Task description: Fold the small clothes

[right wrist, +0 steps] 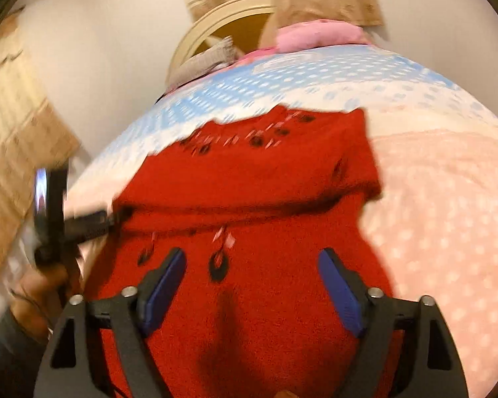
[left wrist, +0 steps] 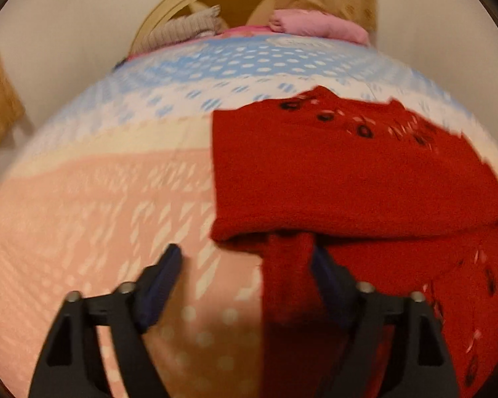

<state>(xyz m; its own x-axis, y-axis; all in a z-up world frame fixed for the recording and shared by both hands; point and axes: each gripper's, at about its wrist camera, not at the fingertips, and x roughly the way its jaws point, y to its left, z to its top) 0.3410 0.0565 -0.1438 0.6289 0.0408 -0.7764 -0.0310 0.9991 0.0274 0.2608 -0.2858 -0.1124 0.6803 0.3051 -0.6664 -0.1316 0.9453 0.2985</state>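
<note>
1. Sweater (right wrist: 249, 179), red and part-folded, lies mid-cloth on the patterned tablecloth (left wrist: 83, 205).
2. Left gripper (left wrist: 245, 265) gapes wide around a fabric strip; right gripper (right wrist: 252, 265) hovers wide above.
3. Next, probably: pinch the near hem and fold over.

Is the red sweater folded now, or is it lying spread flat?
Partly folded. The sweater has its top part doubled over the lower part, with a shadowed fold edge across it.

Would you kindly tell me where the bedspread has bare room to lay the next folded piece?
Free: the pink band left of the red sweater, and right of it. Crowded: the far edge, with grey and pink clothes.
</note>
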